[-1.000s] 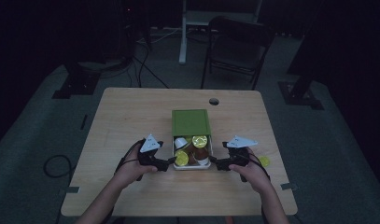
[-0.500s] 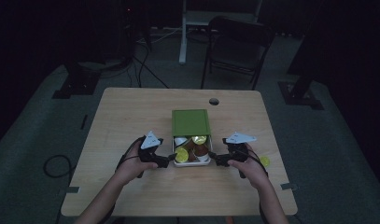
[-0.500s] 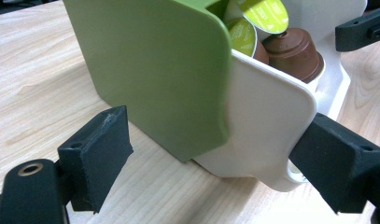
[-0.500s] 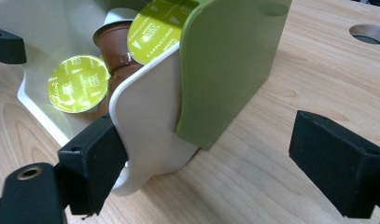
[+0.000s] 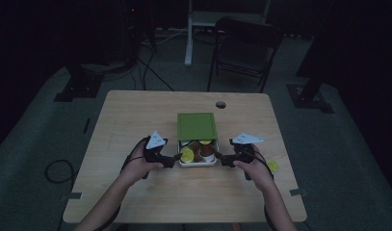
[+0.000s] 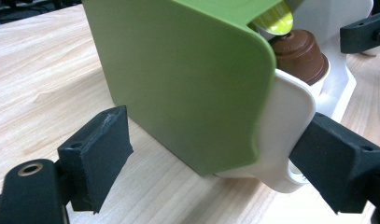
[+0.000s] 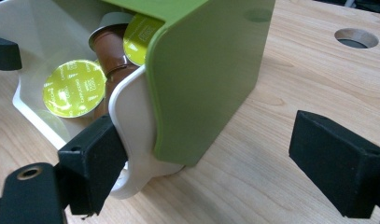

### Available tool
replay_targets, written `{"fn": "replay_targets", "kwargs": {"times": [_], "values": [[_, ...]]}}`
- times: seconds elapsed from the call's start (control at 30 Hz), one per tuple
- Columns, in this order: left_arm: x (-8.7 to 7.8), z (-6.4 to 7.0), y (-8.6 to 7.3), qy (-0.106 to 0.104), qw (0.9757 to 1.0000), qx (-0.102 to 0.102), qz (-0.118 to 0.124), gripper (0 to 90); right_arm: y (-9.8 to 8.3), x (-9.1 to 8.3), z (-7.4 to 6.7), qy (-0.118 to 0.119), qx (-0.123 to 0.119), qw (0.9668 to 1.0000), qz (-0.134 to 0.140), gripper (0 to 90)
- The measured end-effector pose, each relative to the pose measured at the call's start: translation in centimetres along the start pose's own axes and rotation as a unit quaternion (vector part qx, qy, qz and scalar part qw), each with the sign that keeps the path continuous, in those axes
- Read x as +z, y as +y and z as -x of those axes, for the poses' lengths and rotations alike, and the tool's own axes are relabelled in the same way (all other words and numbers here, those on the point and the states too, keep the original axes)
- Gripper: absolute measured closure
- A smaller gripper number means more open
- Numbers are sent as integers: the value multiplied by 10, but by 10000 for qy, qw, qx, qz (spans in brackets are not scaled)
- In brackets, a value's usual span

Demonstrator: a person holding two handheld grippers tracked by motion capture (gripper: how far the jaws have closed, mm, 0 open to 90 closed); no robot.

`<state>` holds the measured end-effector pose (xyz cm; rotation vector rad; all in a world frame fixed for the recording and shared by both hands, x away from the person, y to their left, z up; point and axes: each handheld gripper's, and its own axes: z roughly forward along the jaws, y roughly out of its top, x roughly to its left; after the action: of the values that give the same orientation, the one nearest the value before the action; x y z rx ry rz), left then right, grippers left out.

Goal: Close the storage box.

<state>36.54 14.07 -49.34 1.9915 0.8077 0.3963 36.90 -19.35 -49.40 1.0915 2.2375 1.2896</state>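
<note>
A white box (image 5: 197, 163) sits mid-table with a green lid (image 5: 196, 126) over its far half. The uncovered near half holds coffee capsules, some with yellow-green foil (image 5: 187, 155) and some brown (image 5: 206, 149). My left gripper (image 5: 175, 159) is open at the box's left near corner. In the left gripper view the left gripper (image 6: 218, 140) straddles the lid (image 6: 178, 70) and the white rim (image 6: 285, 121), which its right jaw touches. My right gripper (image 5: 219, 158) is open at the right near corner. In the right gripper view the right gripper (image 7: 215, 149) spans the white rim (image 7: 131, 107) and the lid (image 7: 206, 70).
One yellow capsule (image 5: 272, 166) lies loose on the table just right of the right hand. A round cable hole (image 5: 220, 104) sits near the table's far edge. A chair (image 5: 241, 48) stands beyond the table.
Both grippers have edged a little forward along the box's sides. The box and lid have not moved.
</note>
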Motion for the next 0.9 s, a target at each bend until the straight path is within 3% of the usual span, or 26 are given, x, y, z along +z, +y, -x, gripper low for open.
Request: {"fn": "replay_targets", "kwargs": {"times": [0.33,0.9], "values": [[5,-5,4,109,9999,54,15,144,5,6,3,-126,26,9999,7,122],[11,-9,8,265,9996,96,21,132,8,15,5,-329,281,9990,95,119]]}}
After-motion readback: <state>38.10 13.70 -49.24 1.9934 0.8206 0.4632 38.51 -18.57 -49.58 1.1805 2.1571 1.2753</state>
